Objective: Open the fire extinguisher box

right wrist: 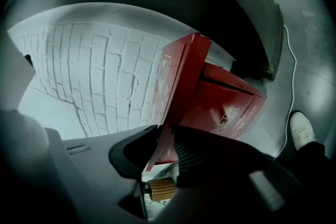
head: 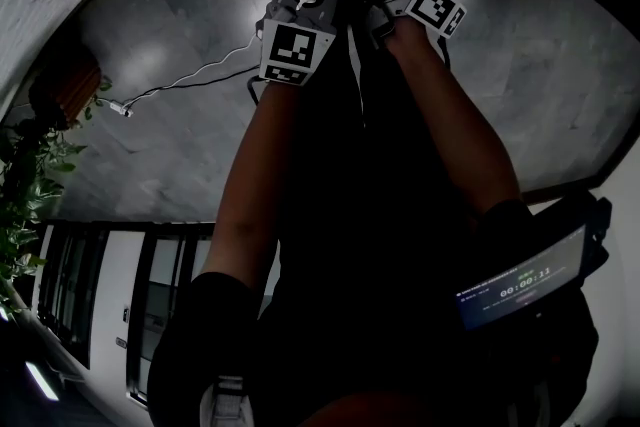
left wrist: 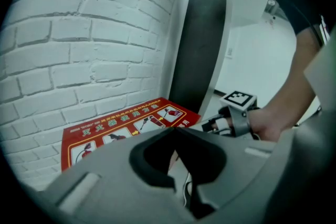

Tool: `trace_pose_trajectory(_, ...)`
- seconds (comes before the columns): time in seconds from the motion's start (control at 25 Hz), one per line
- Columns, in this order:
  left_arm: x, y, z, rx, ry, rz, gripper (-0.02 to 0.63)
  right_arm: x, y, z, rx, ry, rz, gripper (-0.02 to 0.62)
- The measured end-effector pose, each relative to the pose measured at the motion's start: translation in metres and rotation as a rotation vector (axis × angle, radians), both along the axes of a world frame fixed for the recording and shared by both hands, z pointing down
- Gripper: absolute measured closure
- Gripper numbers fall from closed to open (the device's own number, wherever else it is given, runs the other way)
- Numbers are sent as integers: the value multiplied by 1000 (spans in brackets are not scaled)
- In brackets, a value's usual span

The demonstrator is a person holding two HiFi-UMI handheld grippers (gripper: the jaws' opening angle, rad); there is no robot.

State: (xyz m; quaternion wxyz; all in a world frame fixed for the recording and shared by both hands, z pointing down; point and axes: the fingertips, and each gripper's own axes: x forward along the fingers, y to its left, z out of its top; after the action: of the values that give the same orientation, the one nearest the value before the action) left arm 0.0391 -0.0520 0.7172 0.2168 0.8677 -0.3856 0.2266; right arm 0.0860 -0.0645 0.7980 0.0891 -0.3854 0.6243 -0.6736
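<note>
Evidently the lift is under way: the fire extinguisher box is sitting on the floor at its edge against the white brick wall, and its lid is already tilting up off the body. The right gripper is gripping the lid's edge between its jaws. The left gripper is showing its jaws closed, tips meeting at the lid's front edge with a sliver of red between them, so it seems to be pinching the lip there too.

To do this well, both grippers should be rising together at an even pace and following the lid's arc back toward the wall. Pulling straight up risks twisting the thin panel or dragging the box along the floor.

Counting: one box, one lid, two grippers, one white cable trailing across the floor, one leafy plant at the floor's left edge, one timer screen, one white shoe.
</note>
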Motion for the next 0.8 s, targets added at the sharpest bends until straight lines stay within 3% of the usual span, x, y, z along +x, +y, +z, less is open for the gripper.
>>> trace_pose_trajectory(0.44,2,-5,-6,42,-10,3,606,-9,-22,-49,195,-82,-11,497)
trace_pose_trajectory(0.8,-13,-2,-3,58,-13,-5,606,-13,-31,-65,234,-125,22,503)
